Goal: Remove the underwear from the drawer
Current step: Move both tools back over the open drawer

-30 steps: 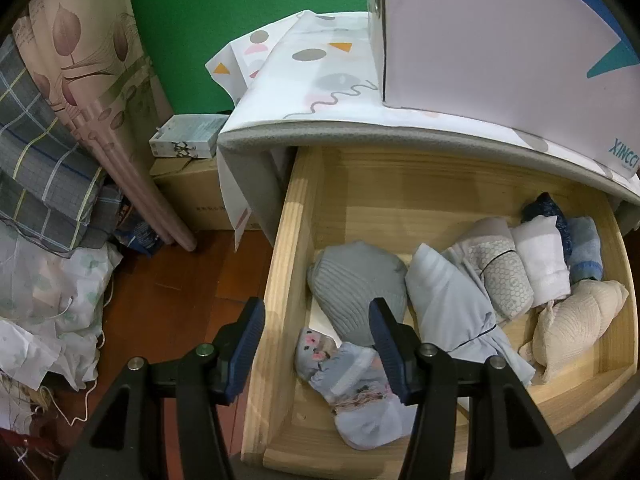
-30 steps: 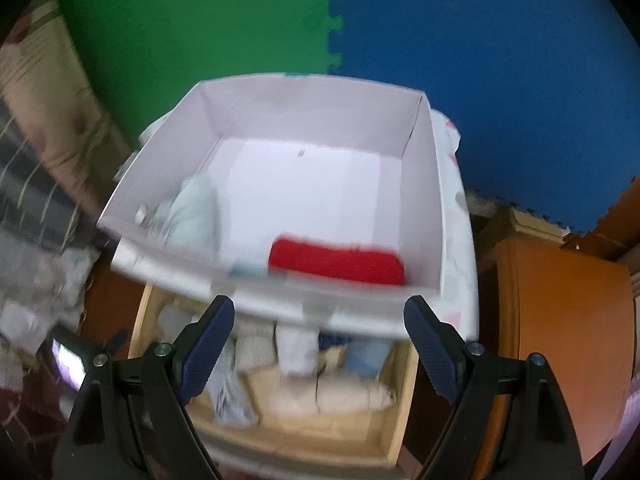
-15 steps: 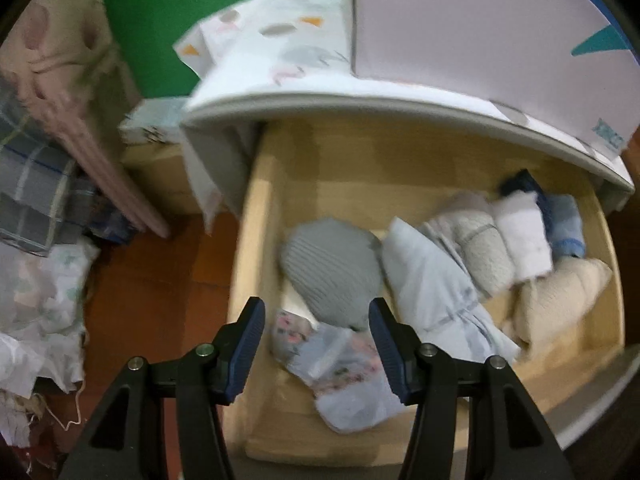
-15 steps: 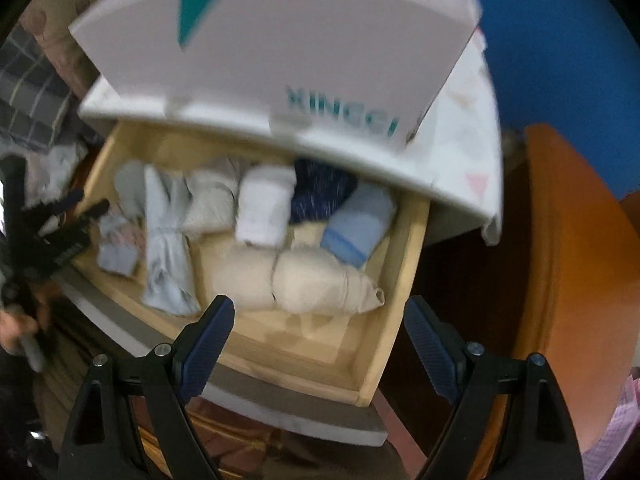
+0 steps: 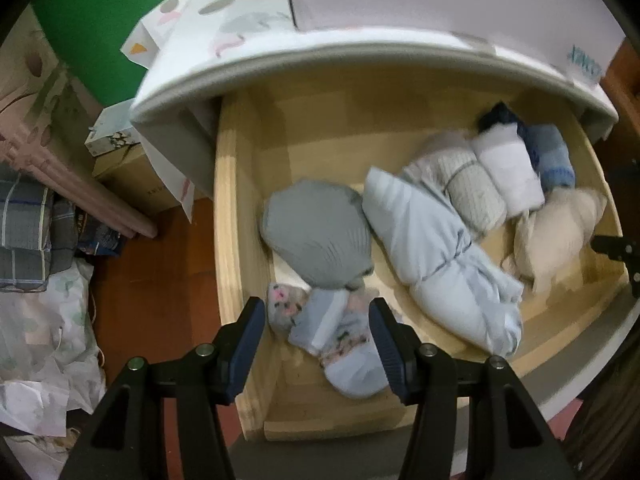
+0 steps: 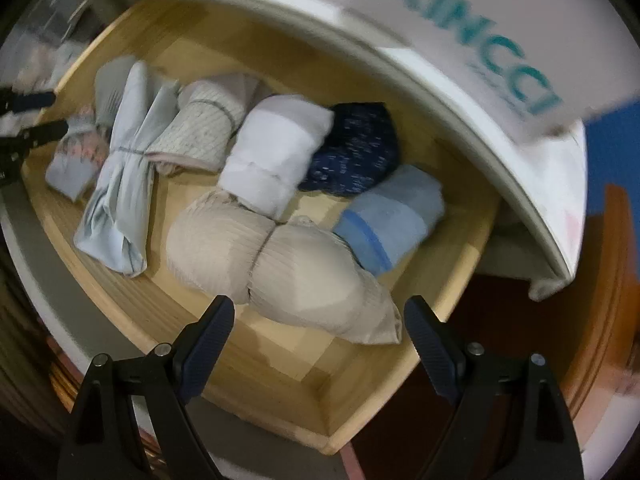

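The wooden drawer stands pulled out and holds several rolled and folded undergarments. My left gripper hangs open above a floral light-blue piece at the drawer's front left, with a grey bundle behind it. My right gripper is open over a beige padded piece at the front right. Behind that lie a white roll, a dark blue piece and a light blue folded piece. A long pale blue bundle lies in the middle.
A white box with teal lettering sits on the cabinet top above the drawer. In the left wrist view, a patterned cloth covers that top, cardboard boxes and piled fabric stand on the floor at left. A brown wooden piece is at right.
My right gripper has dropped from above the white box to just over the drawer's right side. My left gripper has rolled a little and its view has shifted right over the drawer.
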Demonstrator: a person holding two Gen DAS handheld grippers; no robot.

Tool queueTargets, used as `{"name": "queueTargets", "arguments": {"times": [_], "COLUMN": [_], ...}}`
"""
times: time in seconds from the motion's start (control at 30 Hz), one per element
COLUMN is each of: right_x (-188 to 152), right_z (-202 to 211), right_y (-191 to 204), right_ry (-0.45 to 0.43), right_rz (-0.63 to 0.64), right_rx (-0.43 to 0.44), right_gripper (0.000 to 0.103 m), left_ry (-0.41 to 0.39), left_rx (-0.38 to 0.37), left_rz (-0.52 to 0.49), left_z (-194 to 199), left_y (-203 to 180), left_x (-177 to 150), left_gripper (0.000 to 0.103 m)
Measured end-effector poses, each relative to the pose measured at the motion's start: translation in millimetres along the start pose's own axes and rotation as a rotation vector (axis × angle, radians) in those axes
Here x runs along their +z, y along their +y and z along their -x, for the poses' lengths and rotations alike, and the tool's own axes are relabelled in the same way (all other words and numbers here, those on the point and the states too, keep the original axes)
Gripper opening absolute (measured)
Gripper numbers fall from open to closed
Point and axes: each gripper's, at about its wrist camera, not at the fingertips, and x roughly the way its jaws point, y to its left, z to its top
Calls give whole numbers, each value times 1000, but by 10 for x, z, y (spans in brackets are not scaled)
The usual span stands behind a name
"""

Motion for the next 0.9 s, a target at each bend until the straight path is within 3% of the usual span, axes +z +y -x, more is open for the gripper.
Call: {"name": "queueTargets", "arguments": {"times": [0.13, 0.47, 0.9], "right_x": [60, 177, 288], "right_z": [-94, -258, -487], "right_y": [133, 287, 337], "right_ry": [6, 13, -12], "right_rz": [81, 160, 112], "right_rx": [-26, 7, 23], "right_gripper": [84, 85, 84], "left_ry": [31, 125, 221], "left_rx": [-16, -49, -31], "left_rz": [-30, -92, 5], "left_z": [-37, -201, -428], "left_y": [-42, -113, -102], "left_x": [-28, -5, 7], "left_gripper": [55, 55, 57]}}
